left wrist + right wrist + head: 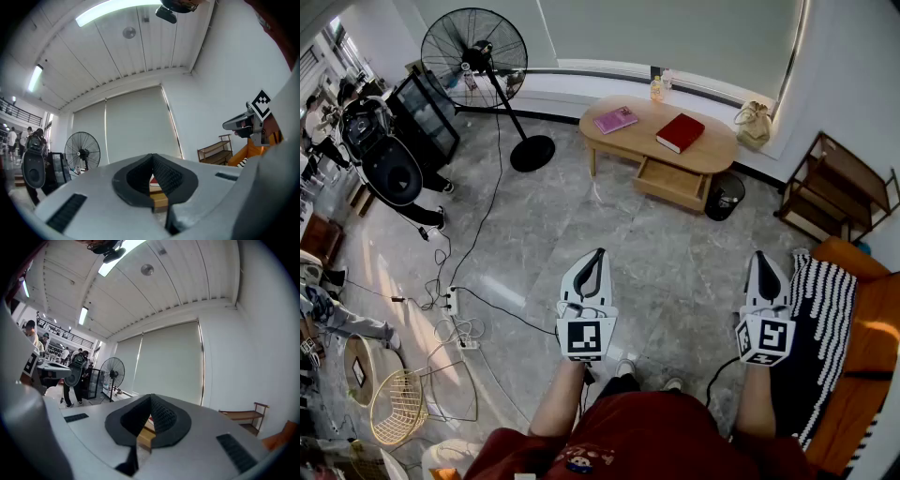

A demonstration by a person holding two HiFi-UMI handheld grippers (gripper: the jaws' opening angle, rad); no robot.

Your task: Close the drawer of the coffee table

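The oval wooden coffee table [712,150] stands far ahead by the window, with a pink book [616,119], a red book [680,132] and a small bottle [656,89] on it. Its drawer [673,183] hangs pulled out at the front. My left gripper [600,251] and right gripper [760,253] are held level over the floor, well short of the table, both shut and empty. In the left gripper view the left gripper [152,154] has its jaws meeting, with the table's wood [159,200] showing in the gap below. The right gripper [151,395] looks the same in its own view.
A standing fan [478,47] with its round base [532,153] is left of the table. Cables and a power strip [450,302] lie on the floor at left. A black bin [725,195], a bag [754,122], a wooden shelf [834,187] and an orange sofa [872,328] stand at right.
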